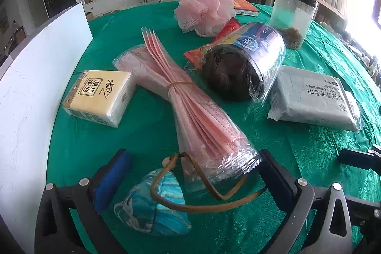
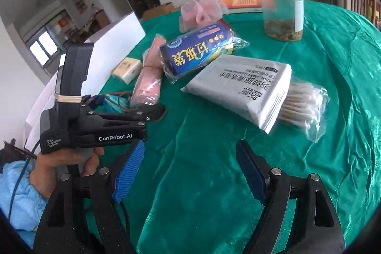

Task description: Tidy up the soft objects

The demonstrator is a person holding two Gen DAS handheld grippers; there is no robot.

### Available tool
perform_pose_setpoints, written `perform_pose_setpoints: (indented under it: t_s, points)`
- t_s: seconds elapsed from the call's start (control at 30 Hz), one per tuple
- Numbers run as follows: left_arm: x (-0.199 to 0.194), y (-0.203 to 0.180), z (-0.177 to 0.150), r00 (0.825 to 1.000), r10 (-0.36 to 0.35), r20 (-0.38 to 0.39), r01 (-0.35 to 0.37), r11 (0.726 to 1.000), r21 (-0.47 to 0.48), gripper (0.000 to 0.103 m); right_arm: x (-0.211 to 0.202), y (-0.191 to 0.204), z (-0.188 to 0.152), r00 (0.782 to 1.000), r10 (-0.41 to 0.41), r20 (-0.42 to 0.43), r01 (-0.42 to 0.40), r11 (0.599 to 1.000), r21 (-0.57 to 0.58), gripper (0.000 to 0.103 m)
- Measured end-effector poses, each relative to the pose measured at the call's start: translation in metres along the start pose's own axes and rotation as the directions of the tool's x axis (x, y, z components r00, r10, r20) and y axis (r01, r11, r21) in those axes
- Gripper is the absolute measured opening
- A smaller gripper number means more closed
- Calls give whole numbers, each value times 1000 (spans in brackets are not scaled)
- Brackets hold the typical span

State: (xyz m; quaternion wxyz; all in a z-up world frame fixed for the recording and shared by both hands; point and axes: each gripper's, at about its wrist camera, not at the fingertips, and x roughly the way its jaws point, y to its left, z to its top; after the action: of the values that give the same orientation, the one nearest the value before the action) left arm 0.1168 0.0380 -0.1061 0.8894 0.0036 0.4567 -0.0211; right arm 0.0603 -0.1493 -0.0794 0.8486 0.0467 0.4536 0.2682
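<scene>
My left gripper (image 1: 194, 156) stands wide open just above the green tablecloth (image 1: 147, 135). Between its fingers lie a teal patterned pouch (image 1: 152, 206) with a brown cord and the near end of a pink mask bundle (image 1: 190, 97) in clear wrap. The pads touch neither. Beyond are a yellow tissue pack (image 1: 97, 97), a blue roll of bags (image 1: 245, 66), a grey wipes pack (image 1: 314, 101) and a pink bath pouf (image 1: 204, 8). My right gripper (image 2: 190, 146) is open over bare cloth, short of the wipes pack (image 2: 245, 89) and a bag of cotton swabs (image 2: 304, 106).
A white box wall (image 1: 35, 87) rises along the table's left edge. A clear jar (image 1: 293, 16) with a black lid stands at the back right, with a book (image 1: 245, 6) and a red snack packet (image 1: 214, 42) nearby. A hand (image 2: 64, 163) in a blue sleeve holds the left tool.
</scene>
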Motion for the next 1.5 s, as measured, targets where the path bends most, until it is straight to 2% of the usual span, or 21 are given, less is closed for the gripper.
perform_pose_setpoints:
  t_s: [0.03, 0.1, 0.13, 0.17, 0.2, 0.23, 0.27, 0.3, 0.33, 0.37, 0.47, 0.53, 0.6, 0.67, 0.7, 0.8, 0.87, 1.5]
  points:
    - [0, 0, 0, 1000, 0, 0, 0, 1000, 0, 103, 8, -4, 2, 1000, -9, -26, 10, 1000, 15, 82]
    - [0, 0, 0, 1000, 0, 0, 0, 1000, 0, 103, 9, -22, 7, 1000, -16, 17, 14, 998, 67, 82]
    - [0, 0, 0, 1000, 0, 0, 0, 1000, 0, 103, 9, -37, 11, 994, -103, 41, 98, 989, 109, 82]
    - [0, 0, 0, 1000, 0, 0, 0, 1000, 0, 103, 5, -54, 14, 974, -217, 65, 204, 966, 156, 82]
    - [0, 0, 0, 1000, 0, 0, 0, 1000, 0, 103, 0, -70, 16, 946, -315, 76, 294, 933, 209, 81]
    - [1, 0, 1, 1000, 0, 0, 0, 1000, 0, 103, -6, -84, 16, 893, -445, 68, 414, 871, 263, 81]
    - [1, 1, 1, 1000, 0, 0, 0, 1000, 0, 103, -14, -95, 15, 827, -561, 42, 525, 797, 300, 82]
    - [1, 0, 1, 1000, 0, 0, 0, 1000, 0, 103, -22, -104, 12, 785, -619, 24, 576, 744, 340, 83]
    - [1, 0, 1, 1000, 0, 0, 0, 1000, 0, 103, -32, -110, 8, 781, -623, 39, 562, 728, 393, 83]
    - [1, 0, 1, 1000, 0, 0, 0, 1000, 0, 103, -42, -113, 3, 790, -609, 67, 525, 729, 440, 83]
    - [1, 0, 1, 1000, 0, 0, 0, 1000, 0, 103, -57, -110, -9, 797, -597, 91, 483, 720, 498, 83]
    - [1, 0, 1, 1000, 0, 0, 0, 1000, 0, 103, -48, -103, -10, 800, -597, 65, 503, 724, 472, 83]
    - [1, 1, 1, 1000, 0, 0, 0, 1000, 0, 103, -34, -94, -7, 770, -638, 18, 577, 707, 409, 83]
    - [1, 0, 1, 1000, 0, 0, 0, 1000, 0, 103, -28, -98, -1, 757, -653, -30, 619, 700, 357, 82]
    - [1, 1, 1, 1000, 0, 0, 0, 1000, 0, 103, -24, -98, -1, 758, -650, -51, 626, 702, 339, 82]
    - [1, 1, 1, 1000, 0, 0, 0, 1000, 0, 103, -25, -97, -3, 760, -648, -40, 621, 707, 338, 82]
    - [1, 0, 1, 1000, 0, 0, 0, 1000, 0, 103, -26, -99, -4, 773, -634, -38, 604, 714, 354, 85]
    - [1, 1, 0, 1000, 0, 0, 0, 1000, 0, 103, -24, -99, -2, 775, -631, -37, 602, 718, 350, 88]
